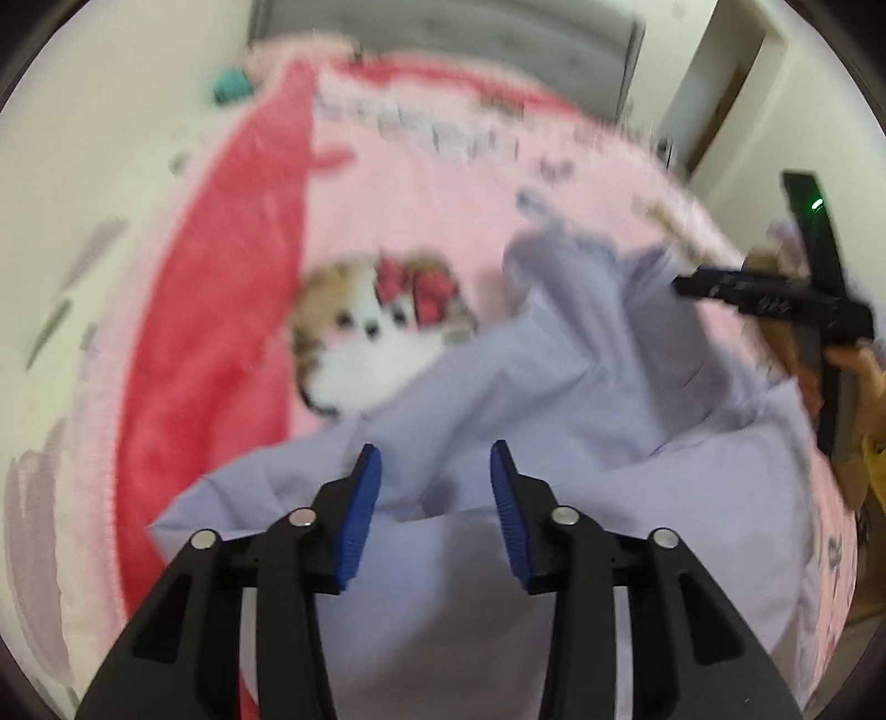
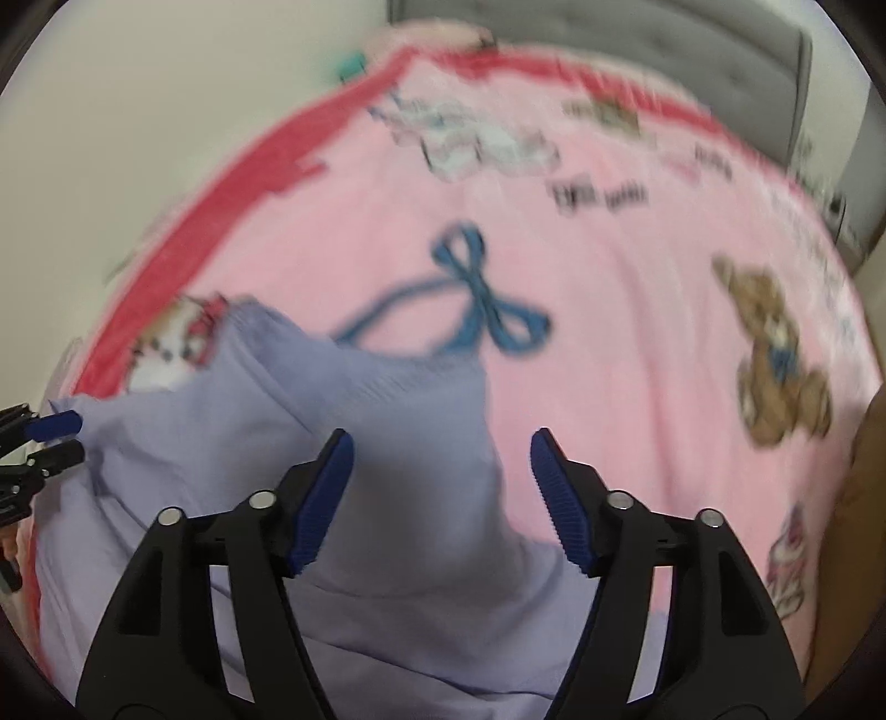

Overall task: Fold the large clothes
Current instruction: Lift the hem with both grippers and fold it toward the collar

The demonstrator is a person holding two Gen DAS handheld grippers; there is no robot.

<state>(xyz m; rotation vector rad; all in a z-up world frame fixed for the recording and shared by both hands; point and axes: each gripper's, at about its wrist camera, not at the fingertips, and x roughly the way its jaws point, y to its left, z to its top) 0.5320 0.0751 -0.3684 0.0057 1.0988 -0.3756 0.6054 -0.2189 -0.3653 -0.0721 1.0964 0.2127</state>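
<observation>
A lavender garment lies rumpled on a pink blanket. My left gripper hovers over its near part, open, with cloth below the blue pads but not pinched. In the right wrist view the same garment spreads to the lower left. My right gripper stands open above the garment's right edge and grips nothing. The left gripper shows at the left edge, at the garment's far corner. Both views are blurred.
The blanket has a red border and prints of a puppy, a blue bow and a teddy bear. A grey headboard stands behind. White walls flank the bed, and a doorway is at the far right.
</observation>
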